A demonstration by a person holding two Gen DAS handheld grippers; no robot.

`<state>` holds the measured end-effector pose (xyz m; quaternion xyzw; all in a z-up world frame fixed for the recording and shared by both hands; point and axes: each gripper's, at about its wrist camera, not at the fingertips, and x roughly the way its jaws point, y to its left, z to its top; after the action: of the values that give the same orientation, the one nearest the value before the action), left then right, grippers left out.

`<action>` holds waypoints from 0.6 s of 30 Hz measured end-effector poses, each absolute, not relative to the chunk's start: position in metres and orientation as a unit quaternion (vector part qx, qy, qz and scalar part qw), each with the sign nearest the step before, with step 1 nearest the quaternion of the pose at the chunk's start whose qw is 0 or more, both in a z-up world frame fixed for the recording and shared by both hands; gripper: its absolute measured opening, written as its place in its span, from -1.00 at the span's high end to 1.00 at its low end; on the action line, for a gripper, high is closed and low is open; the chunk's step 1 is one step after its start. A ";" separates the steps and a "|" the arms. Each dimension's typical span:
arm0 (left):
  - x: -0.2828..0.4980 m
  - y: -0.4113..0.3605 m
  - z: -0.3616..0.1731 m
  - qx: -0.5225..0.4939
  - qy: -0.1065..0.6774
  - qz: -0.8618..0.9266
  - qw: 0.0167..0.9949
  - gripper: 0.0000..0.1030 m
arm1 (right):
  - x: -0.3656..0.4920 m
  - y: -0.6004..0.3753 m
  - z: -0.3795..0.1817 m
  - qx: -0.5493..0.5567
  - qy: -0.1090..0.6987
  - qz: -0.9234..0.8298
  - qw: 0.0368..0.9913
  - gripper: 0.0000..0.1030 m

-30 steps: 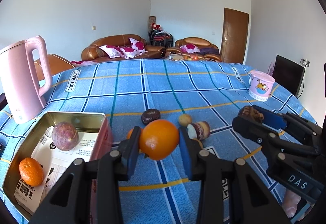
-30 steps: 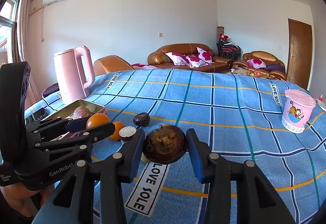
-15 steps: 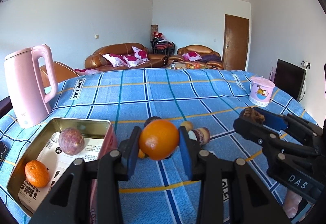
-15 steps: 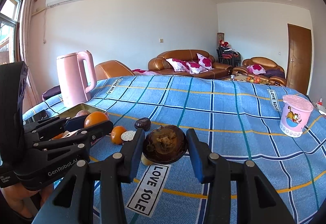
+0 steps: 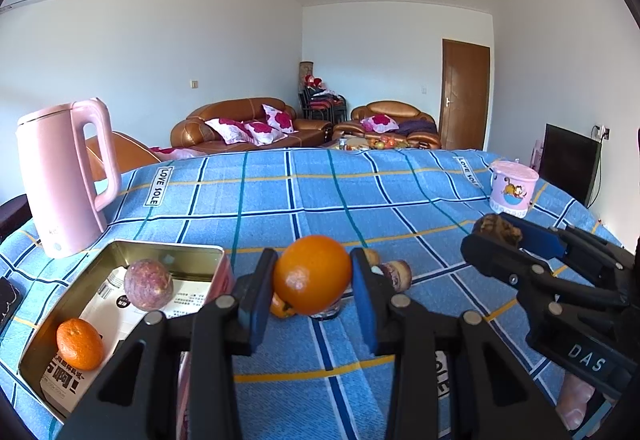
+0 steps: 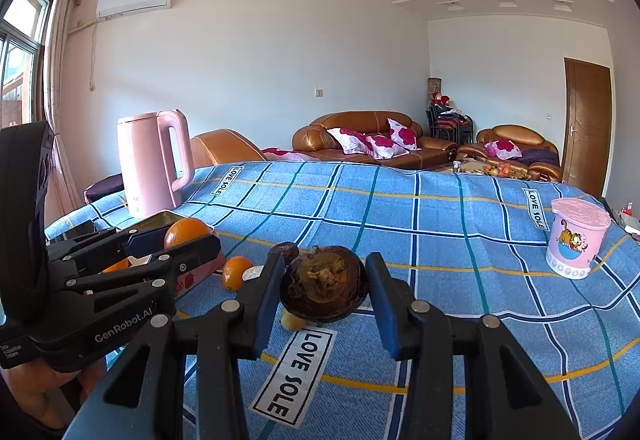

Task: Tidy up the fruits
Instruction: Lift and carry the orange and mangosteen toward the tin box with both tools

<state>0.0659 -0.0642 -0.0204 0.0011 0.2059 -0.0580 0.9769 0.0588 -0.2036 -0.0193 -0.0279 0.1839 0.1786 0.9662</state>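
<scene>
Both tongs are tilting up slightly since a moment ago. Left gripper (image 5: 313,276) is clamping an orange (image 5: 312,274), lifted just right of the gold tin (image 5: 120,252). Right gripper (image 6: 323,290) is pinching a dark brown fruit (image 6: 324,290), possibly a mangosteen, above the blue cloth (image 6: 440,240).

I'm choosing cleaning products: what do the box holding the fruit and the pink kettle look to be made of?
The box looks like thin metal: its gold inner walls are shiny and mirror the fruit. The pink kettle looks like matte plastic or coated metal, since its surface shows a soft, even sheen; I can't tell which.
</scene>
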 end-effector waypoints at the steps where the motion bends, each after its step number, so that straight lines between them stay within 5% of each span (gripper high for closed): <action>1: 0.066 -0.064 -0.020 0.001 0.205 -0.058 0.977 0.26 | 0.059 -0.204 -0.019 -0.028 0.183 0.179 0.966 0.14; 18: 0.053 -0.064 -0.016 0.004 0.171 -0.044 0.984 0.26 | 0.050 -0.206 -0.017 -0.026 0.159 0.180 0.970 0.14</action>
<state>0.0533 -0.0641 -0.0158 0.0045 0.1714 -0.0435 0.9842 0.0499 -0.2059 -0.0166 -0.0261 0.1593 0.1796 0.9704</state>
